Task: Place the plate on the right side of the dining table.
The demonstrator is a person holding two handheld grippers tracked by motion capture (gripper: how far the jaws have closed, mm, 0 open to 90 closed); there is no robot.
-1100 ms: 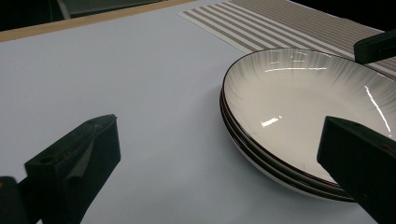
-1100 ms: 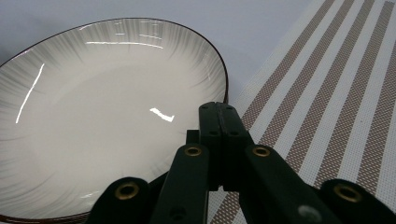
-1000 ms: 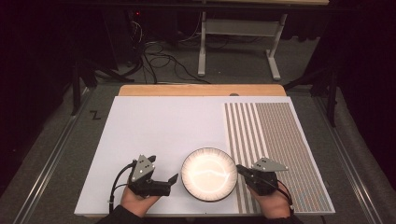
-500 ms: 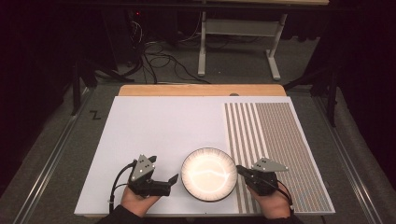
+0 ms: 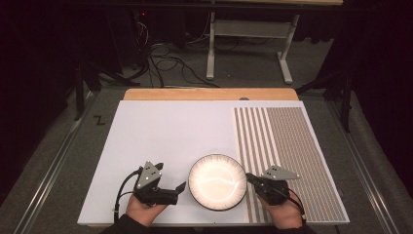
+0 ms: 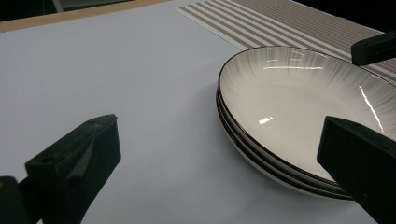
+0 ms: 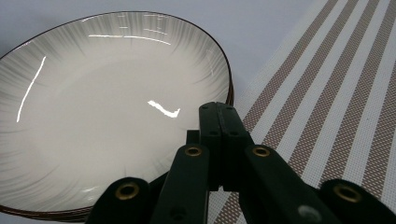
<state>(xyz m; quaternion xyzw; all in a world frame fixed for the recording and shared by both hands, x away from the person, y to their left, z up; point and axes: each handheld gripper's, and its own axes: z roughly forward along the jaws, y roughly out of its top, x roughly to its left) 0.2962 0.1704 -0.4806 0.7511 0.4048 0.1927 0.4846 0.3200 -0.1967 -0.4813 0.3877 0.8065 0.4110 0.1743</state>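
A short stack of white plates [image 5: 217, 181] with dark rims sits on the white board near its front edge; the stack's edge [image 6: 261, 154] shows its layers in the left gripper view. My left gripper [image 5: 178, 191] lies just left of the stack, level with it and pointing at it. Its jaws stand wide open [image 6: 217, 163], the right one by the stack's near rim and not touching it. My right gripper [image 5: 249, 177] is at the stack's right rim. Its jaws are pressed together [image 7: 219, 116] over the rim of the top plate [image 7: 107, 107], with nothing between them.
The white board [image 5: 170, 136] covers most of the table. A brown-and-white striped mat [image 5: 287, 146] lies on its right part, under my right hand. A wooden strip [image 5: 209, 94] runs along the far edge. Cables and a metal stand are on the floor beyond.
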